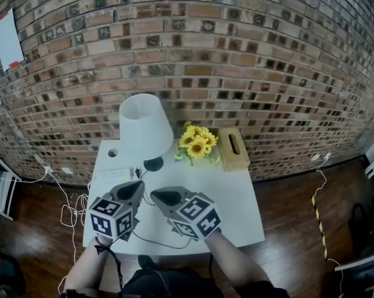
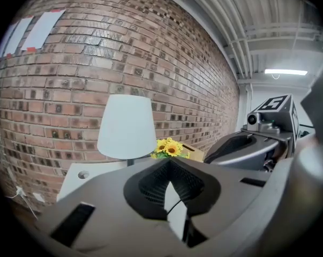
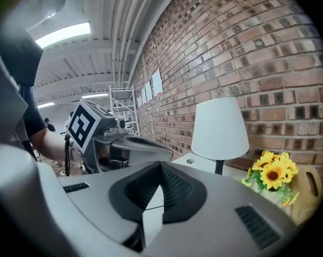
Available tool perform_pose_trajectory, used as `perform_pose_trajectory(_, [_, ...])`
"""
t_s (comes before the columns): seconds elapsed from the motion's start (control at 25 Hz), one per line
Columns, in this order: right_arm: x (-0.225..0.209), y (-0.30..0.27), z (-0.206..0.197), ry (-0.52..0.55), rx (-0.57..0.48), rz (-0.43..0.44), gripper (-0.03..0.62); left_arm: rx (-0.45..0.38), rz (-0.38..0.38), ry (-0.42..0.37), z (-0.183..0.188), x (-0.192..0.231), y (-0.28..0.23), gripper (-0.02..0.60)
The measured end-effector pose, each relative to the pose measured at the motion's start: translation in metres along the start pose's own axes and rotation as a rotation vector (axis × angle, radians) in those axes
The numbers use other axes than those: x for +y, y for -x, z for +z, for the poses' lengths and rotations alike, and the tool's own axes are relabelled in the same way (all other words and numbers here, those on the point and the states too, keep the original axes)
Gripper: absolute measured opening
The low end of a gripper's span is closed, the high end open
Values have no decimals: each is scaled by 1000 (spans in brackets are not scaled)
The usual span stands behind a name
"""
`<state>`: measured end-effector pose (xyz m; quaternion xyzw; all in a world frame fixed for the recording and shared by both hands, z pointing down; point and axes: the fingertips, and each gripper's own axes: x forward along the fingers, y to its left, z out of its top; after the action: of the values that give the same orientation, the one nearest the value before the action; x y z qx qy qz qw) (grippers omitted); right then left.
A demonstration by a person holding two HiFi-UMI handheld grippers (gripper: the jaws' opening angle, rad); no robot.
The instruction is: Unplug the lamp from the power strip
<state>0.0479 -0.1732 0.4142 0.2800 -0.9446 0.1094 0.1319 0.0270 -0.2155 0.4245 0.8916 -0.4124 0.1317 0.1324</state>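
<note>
- Brick wall (image 1: 236, 54) fills the background.
- White counter (image 1: 236, 203) stands against that wall on a dark wooden floor (image 1: 298, 241).
- Lamp (image 1: 144, 128) with a white shade stands upright at the counter's back, left of centre. Its dark round base sits just right of the power strip.
- Left gripper (image 1: 139, 186) hovers over the counter's front. Its fingers are closed tip to tip with nothing between them, short of the strip.
- Right gripper (image 1: 157, 196) hangs just beside the left one, fingers likewise pressed together and empty.
- Wooden box (image 1: 233, 149) with a slot in its top lies at the counter's back, right of the flowers.
- Sunflowers (image 1: 197, 144) stand between the lamp and the box.
- Power strip (image 1: 112, 174), white, lies flat near the counter's left edge, with a black plug (image 1: 138, 172) at its right end.
- Black cord (image 1: 168, 244) trails across the counter's front below the grippers.
</note>
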Motion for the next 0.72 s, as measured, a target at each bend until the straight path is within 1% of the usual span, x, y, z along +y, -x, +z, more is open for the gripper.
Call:
perform_pose_trajectory(0.28, [9,37,-4,16,-19,22,-14,1,25,-26,1,-36,8,15])
perform_pose_trajectory(0.44, [16,51,-15,2,-33,35,-13,18,40,-52,-10,-53,16,15])
perform_pose_trajectory(0.6, [26,52,-25,-22,-42,50,-13,38,56,-52,-17,-57,31,15])
perform_pose_trajectory(0.72, [31,56,-28,-30,-44,59,-12,33,64,-49,-14,-63,38,15])
